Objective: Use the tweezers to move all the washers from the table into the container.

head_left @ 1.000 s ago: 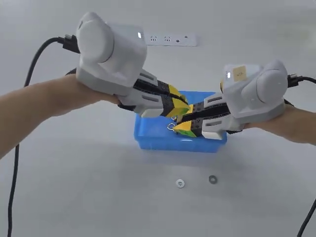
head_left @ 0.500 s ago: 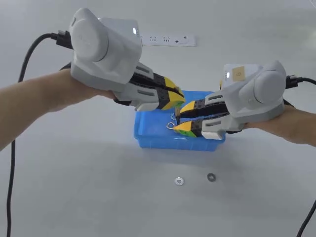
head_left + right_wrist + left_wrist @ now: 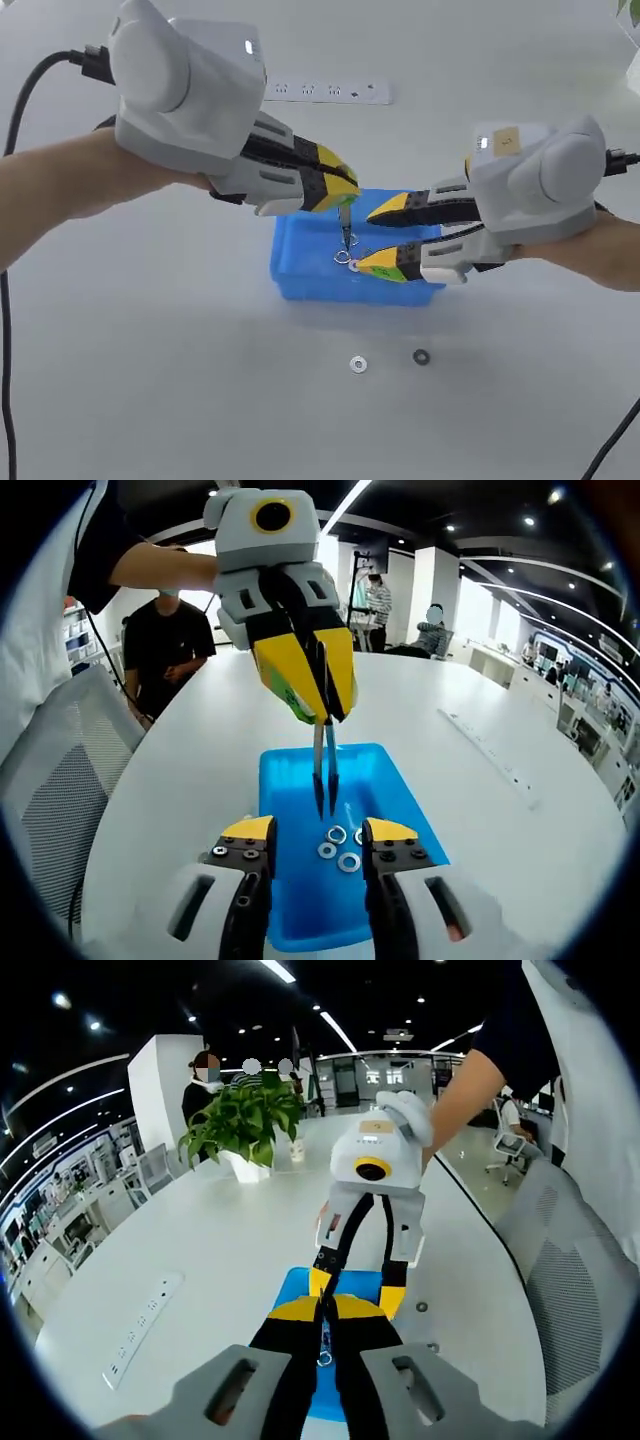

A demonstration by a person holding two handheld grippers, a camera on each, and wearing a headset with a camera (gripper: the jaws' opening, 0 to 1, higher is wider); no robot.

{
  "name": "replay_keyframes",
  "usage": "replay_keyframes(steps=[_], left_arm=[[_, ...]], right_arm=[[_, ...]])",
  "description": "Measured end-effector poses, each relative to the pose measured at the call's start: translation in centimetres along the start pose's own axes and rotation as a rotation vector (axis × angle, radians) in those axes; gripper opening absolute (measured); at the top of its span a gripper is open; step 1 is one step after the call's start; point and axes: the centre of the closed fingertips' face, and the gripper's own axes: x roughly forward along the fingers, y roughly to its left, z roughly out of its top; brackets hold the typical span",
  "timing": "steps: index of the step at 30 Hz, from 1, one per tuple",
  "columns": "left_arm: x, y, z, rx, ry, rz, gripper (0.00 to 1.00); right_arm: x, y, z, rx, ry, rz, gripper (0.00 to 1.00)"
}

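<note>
This is an open-plan office. A dark ceiling (image 3: 150, 1000) carries strip lights (image 3: 338, 1032) and small spotlights. White columns (image 3: 165, 1075) rise from the floor, and rows of desks (image 3: 60, 1230) with chairs run along one side. The wide white tabletop (image 3: 150, 360) bears a power strip (image 3: 325, 92) and a potted plant (image 3: 245, 1120). A mesh office chair (image 3: 575, 1290) stands beside it. People (image 3: 165, 640) stand and sit nearby.

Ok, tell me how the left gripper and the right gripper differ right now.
The left gripper is shut on the tweezers; the right gripper is open and holds nothing. The left sits higher in the head view, the right lower. Both point over the blue container.
</note>
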Motion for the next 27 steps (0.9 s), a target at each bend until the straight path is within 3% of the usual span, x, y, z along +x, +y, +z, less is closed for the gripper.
replay_keyframes(steps=[4,7,14,27], left_arm=[[-0.9,-1.0,0.8,0.011,-0.012,-0.006,0.06],[-1.5,-2.0,1.2,0.025,-0.016,-0.016,0.06],[-2.2,-4.0,1.6,0.043,-0.019,-0.03,0.06],[-2.7,-7.4,2.2,0.035,-0.031,-0.044,0.06]], right_arm=[[-0.9,1.0,0.9,0.0,-0.027,-0.011,0.43],[-1.6,1.3,1.2,0.001,-0.039,-0.041,0.56],[-3.2,2.7,1.7,0.043,-0.071,-0.045,0.67],[-5.3,6.5,-0.5,0.108,-0.066,-0.064,0.82]])
